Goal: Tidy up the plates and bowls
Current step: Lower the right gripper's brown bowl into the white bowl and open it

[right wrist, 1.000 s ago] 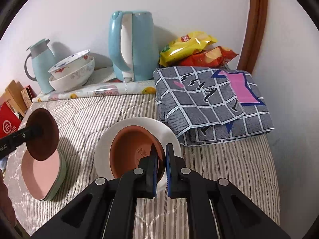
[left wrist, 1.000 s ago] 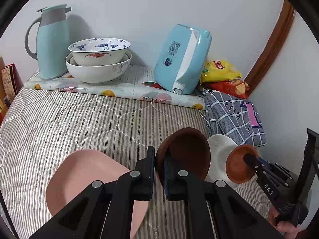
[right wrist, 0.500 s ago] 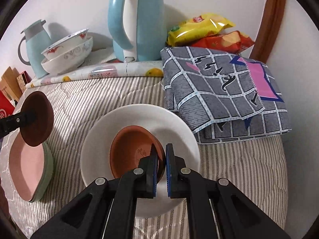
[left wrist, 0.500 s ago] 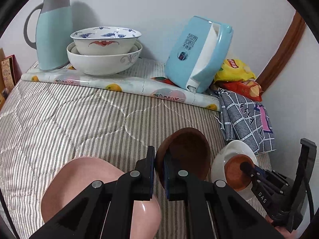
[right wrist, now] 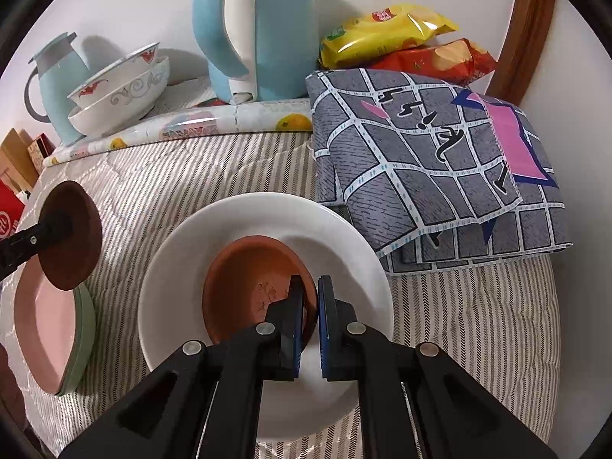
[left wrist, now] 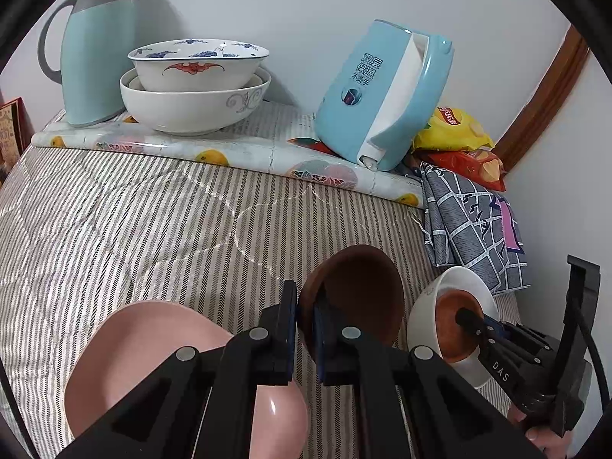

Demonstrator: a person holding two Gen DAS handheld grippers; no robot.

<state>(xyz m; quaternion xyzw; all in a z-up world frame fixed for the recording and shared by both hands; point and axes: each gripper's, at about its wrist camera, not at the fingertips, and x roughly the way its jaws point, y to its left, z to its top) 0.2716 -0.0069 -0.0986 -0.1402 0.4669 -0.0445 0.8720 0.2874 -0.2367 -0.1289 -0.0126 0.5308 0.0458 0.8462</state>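
green plate [right wrist: 82, 348] under pink plate [right wrist: 46, 329] — right wrist only

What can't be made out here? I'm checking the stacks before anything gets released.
- Left view: whether a plate lies under the pink plate; the left tool covers its near edge.
- Right view: whether the brown dish rests on the white plate; the right tool covers its near rim.
- Both views: what lies inside the nested bowls; too far and rim-hidden.

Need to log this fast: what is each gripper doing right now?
Left gripper: closed on the dark brown dish.
Right gripper: closed on the terracotta saucer, inside the white plate.
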